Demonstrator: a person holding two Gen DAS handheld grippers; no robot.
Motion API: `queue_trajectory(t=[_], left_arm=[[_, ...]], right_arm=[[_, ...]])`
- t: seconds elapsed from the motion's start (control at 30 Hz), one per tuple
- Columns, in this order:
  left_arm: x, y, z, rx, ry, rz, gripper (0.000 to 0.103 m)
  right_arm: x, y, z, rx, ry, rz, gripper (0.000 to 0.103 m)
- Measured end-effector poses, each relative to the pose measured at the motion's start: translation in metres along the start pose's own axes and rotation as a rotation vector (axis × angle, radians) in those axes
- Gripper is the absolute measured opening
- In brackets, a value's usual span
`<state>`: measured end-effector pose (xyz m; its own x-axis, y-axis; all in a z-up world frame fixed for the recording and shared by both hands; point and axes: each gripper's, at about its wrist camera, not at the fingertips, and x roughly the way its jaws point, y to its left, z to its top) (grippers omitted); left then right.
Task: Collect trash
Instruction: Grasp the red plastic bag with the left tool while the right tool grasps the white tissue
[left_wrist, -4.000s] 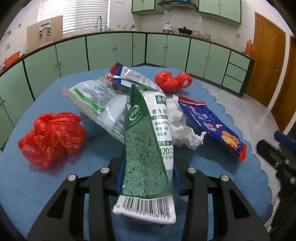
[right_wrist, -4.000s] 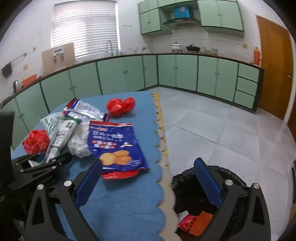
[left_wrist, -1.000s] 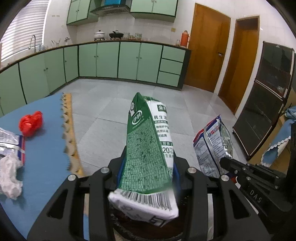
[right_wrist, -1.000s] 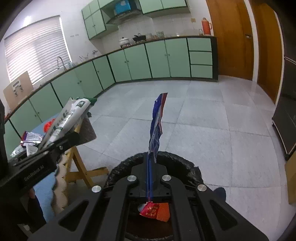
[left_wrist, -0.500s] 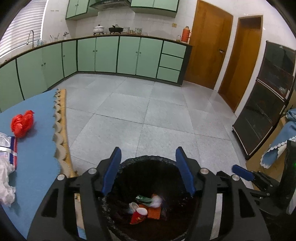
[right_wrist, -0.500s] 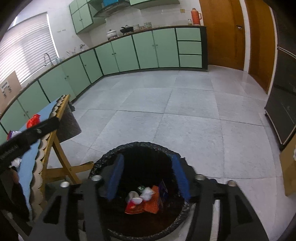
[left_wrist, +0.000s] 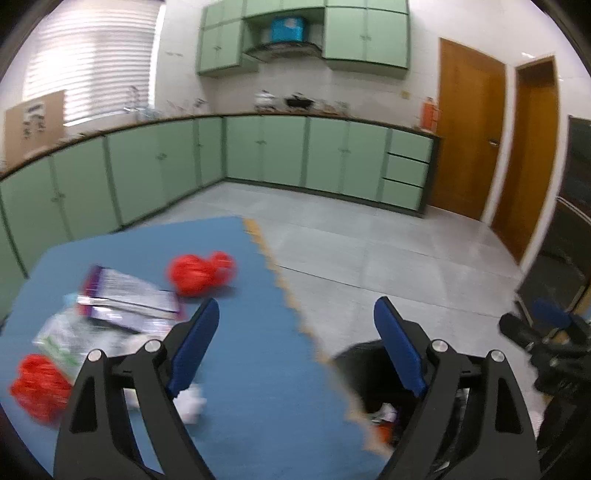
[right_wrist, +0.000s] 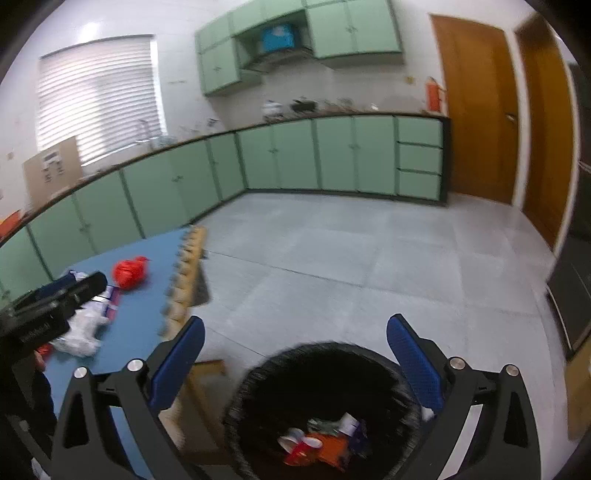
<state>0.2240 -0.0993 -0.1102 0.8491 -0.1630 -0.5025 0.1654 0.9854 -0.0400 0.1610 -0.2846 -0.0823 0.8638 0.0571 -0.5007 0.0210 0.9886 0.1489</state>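
My left gripper (left_wrist: 295, 317) hangs over the edge of the blue table (left_wrist: 258, 369), jaws wide and still opening, nothing between them. On the table lie a red plastic bag (left_wrist: 201, 273), a purple and silver wrapper (left_wrist: 125, 299), a green and white bag (left_wrist: 66, 336), a second red bag (left_wrist: 37, 384) and crumpled white tissue (left_wrist: 190, 402). My right gripper (right_wrist: 295, 332) is above the black trash bin (right_wrist: 325, 350), jaws also opening and empty. Wrappers and cups (right_wrist: 321, 443) lie in the bin.
Green cabinets (left_wrist: 258, 158) line the far wall, and wooden doors (left_wrist: 469, 136) stand at the right. Grey tiled floor (right_wrist: 369, 258) spreads beyond the bin. The bin (left_wrist: 362, 369) stands just off the table's scalloped edge. The left gripper's fingers (right_wrist: 70, 291) reach over the table.
Both grippers let their wrappers drop into the bin and opened wide. The left gripper swung back toward the table; the right one rose a little above the bin.
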Motion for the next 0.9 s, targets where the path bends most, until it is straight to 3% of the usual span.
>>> queue_trajectory(t=[0.53,0.9], left_arm=[[-0.046,0.145,-0.017,-0.087,-0.019,0.295,0.083],[-0.049,0.201,-0.041,-0.119,0.047,0.390,0.084]], right_arm=[[0.045,0.179,-0.011,-0.164,-0.005,0.232,0.097],[0.085,0.239,-0.036,-0.227,0.106,0.282,0.097]])
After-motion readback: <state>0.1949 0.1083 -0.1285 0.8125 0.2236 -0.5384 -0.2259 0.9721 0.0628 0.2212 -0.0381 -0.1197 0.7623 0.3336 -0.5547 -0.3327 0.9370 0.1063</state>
